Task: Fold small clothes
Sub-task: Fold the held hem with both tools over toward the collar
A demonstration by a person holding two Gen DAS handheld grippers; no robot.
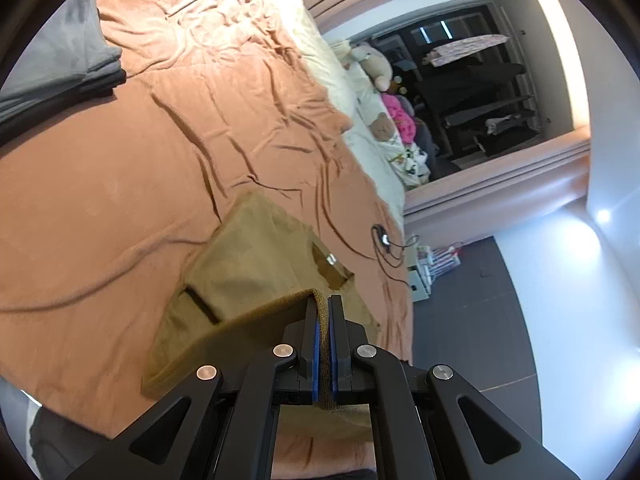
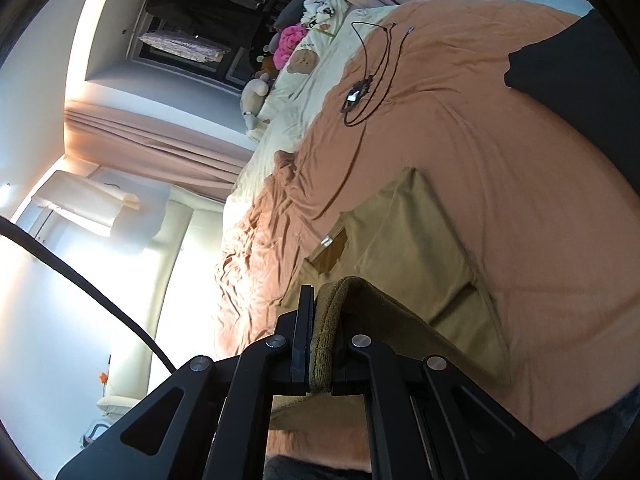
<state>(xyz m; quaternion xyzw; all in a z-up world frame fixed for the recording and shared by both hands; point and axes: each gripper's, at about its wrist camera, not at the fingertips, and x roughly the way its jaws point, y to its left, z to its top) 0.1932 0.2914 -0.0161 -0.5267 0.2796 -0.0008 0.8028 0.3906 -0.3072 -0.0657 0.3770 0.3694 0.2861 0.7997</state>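
A tan garment [image 1: 256, 264] with a ribbed hem lies partly spread on the orange bedspread [image 1: 120, 208]. My left gripper [image 1: 323, 304] is shut on its ribbed edge, which runs up between the blue pads and is lifted off the bed. In the right wrist view the same tan garment [image 2: 420, 248] lies ahead, and my right gripper [image 2: 324, 292] is shut on another part of the ribbed hem, which bulges thick between the jaws. The held edge arches over the part lying flat. A darker brown patch with a small tag [image 2: 330, 248] shows on the flat part.
A stack of folded grey clothes [image 1: 60, 60] sits at the far left of the bed. A black cable with a small device [image 1: 384, 240] lies near the bed's edge. A dark cloth [image 2: 572, 60] lies on the bedspread. Pillows and soft toys [image 1: 376, 64] are at the bed's head.
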